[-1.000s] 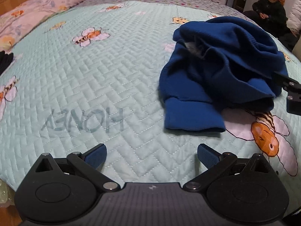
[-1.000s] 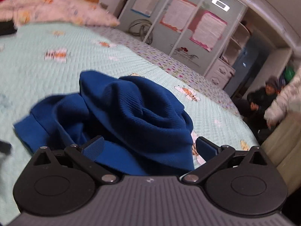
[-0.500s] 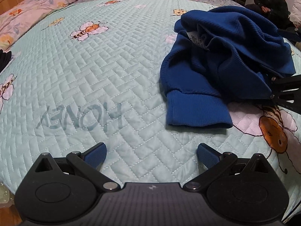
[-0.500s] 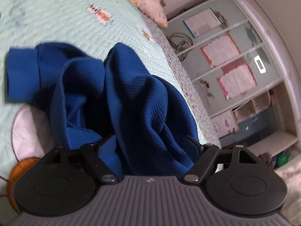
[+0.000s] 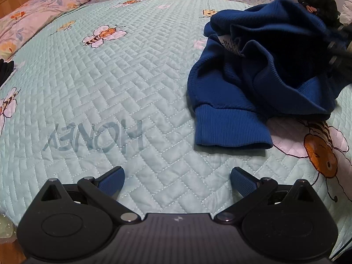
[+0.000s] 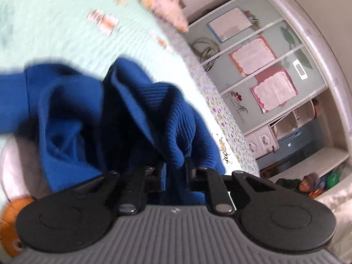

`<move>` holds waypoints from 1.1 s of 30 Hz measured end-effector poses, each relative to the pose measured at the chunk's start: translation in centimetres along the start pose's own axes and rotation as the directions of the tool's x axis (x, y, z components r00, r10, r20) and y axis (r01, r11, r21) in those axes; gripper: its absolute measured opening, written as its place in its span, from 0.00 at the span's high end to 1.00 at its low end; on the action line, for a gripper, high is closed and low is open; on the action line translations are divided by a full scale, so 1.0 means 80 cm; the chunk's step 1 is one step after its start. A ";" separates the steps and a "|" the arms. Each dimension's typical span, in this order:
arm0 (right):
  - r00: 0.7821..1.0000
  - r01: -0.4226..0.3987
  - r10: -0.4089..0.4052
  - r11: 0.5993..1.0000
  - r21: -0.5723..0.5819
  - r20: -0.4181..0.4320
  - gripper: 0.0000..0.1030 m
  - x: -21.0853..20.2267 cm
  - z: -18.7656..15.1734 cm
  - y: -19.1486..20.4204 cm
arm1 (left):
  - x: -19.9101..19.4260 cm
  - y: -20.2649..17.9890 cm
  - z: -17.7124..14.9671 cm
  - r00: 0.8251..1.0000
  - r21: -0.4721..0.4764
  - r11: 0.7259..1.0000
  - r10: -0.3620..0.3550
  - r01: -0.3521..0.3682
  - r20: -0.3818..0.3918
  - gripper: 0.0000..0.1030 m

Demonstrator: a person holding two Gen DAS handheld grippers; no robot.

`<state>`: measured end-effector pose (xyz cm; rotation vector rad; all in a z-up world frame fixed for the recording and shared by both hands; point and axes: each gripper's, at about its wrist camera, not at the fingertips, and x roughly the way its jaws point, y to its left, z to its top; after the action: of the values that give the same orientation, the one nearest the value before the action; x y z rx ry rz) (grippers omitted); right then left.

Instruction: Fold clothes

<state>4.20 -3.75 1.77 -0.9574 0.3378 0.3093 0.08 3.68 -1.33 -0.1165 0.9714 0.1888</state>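
Observation:
A crumpled blue sweater (image 5: 259, 72) lies on the right side of the mint quilted bedspread (image 5: 114, 81), one ribbed cuff (image 5: 231, 129) pointing toward me. My left gripper (image 5: 177, 177) hovers open over bare quilt, short of the cuff, with nothing between its fingers. In the right wrist view my right gripper (image 6: 176, 171) is closing its jaws, and a ribbed fold of the sweater (image 6: 158, 110) is pinched between them. That same right gripper (image 5: 341, 52) shows blurred at the right edge of the left wrist view, at the raised far side of the sweater.
A floral pillow (image 5: 44, 4) lies at the bed's far left, and a dark item (image 5: 4, 70) at the left edge. A person in dark clothes (image 5: 319, 0) sits beyond the bed's far right corner. A wardrobe with pink panels (image 6: 253, 61) stands behind the bed.
The right gripper's jaws went from wide apart to nearly together around a sweater fold while it rolled and shifted. That side of the sweater rose. The left gripper barely moved.

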 end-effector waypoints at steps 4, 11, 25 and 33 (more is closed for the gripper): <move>0.995 0.029 -0.049 0.973 0.229 0.082 0.87 -0.036 0.026 -0.069 | -0.003 0.002 -0.001 1.000 -0.007 1.000 0.000 0.000 -0.010 0.00; 0.969 -0.049 -0.170 0.584 0.811 0.181 0.91 -0.124 -0.001 -0.240 | -0.011 0.015 0.000 1.000 -0.046 0.999 -0.016 0.015 -0.027 0.00; 0.923 0.361 -0.013 0.367 0.857 -0.384 0.60 -0.116 -0.188 -0.179 | -0.026 -0.002 -0.001 0.999 -0.014 0.999 -0.048 0.048 0.003 0.01; 0.993 -0.032 0.105 0.693 0.720 -0.057 0.48 -0.102 -0.106 -0.084 | -0.035 -0.013 0.002 0.995 0.003 0.996 -0.085 0.085 0.061 0.01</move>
<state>-1.66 -15.34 5.62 -0.1707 0.5338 0.1696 -1.11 2.40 1.12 -0.1507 0.9040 0.1133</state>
